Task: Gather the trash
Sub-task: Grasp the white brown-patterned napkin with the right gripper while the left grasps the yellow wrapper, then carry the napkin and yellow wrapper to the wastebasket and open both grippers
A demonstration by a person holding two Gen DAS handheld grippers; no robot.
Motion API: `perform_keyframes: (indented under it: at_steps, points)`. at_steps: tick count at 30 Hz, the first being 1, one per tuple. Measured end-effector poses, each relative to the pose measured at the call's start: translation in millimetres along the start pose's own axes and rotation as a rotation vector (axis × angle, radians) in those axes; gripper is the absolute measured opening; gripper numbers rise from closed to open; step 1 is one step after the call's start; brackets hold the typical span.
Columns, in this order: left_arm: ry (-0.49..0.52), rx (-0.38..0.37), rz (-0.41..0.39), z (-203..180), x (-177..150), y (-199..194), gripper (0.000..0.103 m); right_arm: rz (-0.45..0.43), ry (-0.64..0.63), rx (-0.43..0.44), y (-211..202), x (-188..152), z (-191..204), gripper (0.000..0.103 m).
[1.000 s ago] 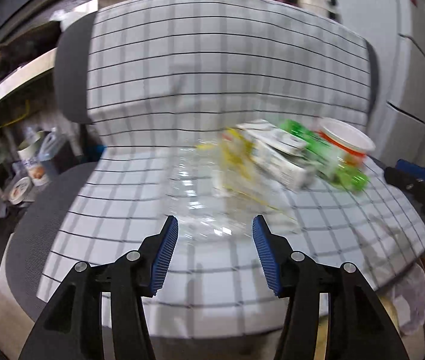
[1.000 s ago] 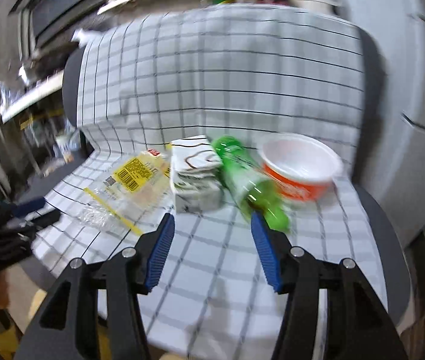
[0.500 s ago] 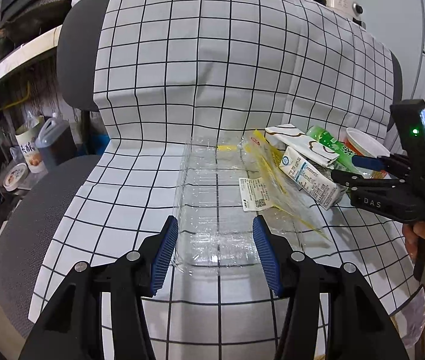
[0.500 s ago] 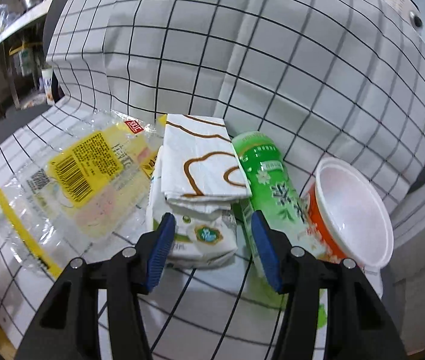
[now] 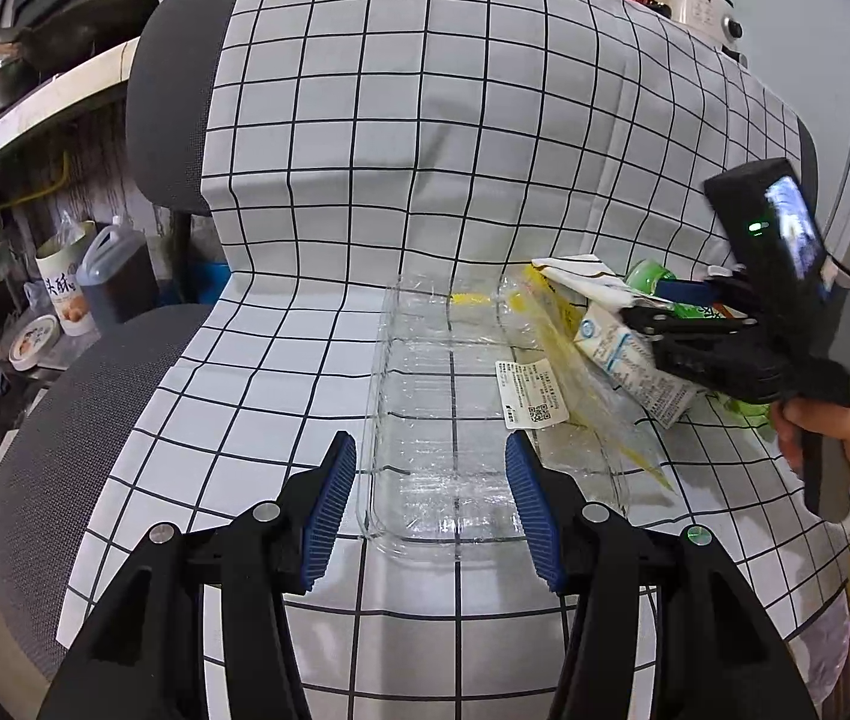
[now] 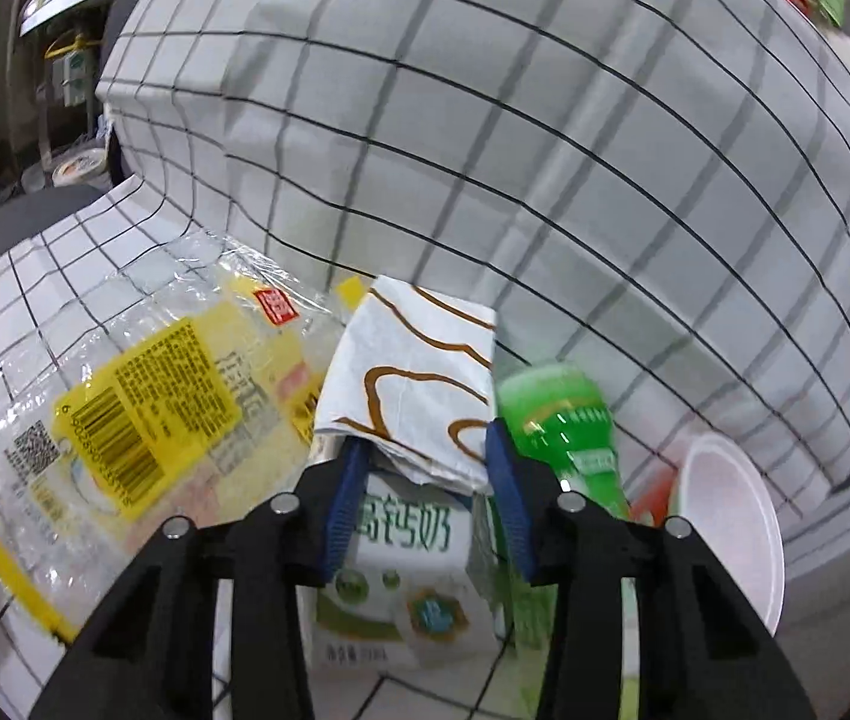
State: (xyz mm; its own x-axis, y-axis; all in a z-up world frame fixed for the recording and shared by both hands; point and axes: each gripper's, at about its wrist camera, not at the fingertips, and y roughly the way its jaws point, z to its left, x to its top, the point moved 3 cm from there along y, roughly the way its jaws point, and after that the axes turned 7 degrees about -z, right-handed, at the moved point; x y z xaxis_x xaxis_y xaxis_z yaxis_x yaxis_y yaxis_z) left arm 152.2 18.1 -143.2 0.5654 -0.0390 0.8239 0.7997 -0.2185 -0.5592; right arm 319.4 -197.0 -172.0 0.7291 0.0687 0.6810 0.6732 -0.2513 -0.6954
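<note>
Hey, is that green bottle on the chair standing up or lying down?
Lying down. The green bottle rests on its side on the checked cloth, between the milk carton and the white cup.

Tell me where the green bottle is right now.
In the right wrist view the green bottle lies on the checked cloth, just right of the milk carton that the right gripper is closing around, with the white bowl on its other side.

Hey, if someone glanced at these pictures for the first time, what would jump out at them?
The checked cloth draped over a chair, with a heap of trash on the seat. The right gripper is there, jaws closing around a milk carton and the folded paper on it, beside a green bottle. The left gripper hangs open over a clear plastic tray.
</note>
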Motion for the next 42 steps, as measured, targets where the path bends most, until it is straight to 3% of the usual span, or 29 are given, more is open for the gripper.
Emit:
perform_keyframes:
  at_steps: [2,4,8,12,19,27,30,31,34,42]
  points:
    - [0.002,0.006,-0.002,0,0,-2,0.053,-0.011,-0.027,0.002,3,4,6,0.035]
    - [0.001,0.006,-0.004,0,0,-5,0.053,-0.015,-0.025,0.036,2,7,10,0.007]
    - [-0.003,-0.005,-0.007,-2,-2,-11,0.053,-0.073,0.056,0.092,-23,7,6,0.005]
    - [0.002,-0.032,0.001,-12,-4,-15,0.053,-0.154,0.188,0.113,-75,-2,-9,0.004]
    - [-0.039,-0.114,0.033,-32,1,-3,0.053,-0.212,0.319,-0.011,-168,-50,-23,0.005]
    - [-0.107,-0.153,0.088,-46,20,50,0.050,-0.218,0.359,-0.107,-215,-107,-30,0.005]
    - [-0.139,-0.188,0.111,-51,28,67,0.029,-0.208,0.411,-0.092,-222,-120,-33,0.005]
    - [-0.136,-0.192,0.107,-54,31,68,0.017,-0.207,0.427,-0.091,-224,-125,-35,0.005]
    - [-0.090,-0.181,0.036,-63,42,54,0.001,-0.209,0.447,-0.093,-230,-134,-36,0.004]
    - [0.042,-0.144,-0.269,-81,47,-55,0.000,-0.241,0.498,-0.117,-247,-148,-47,0.005]
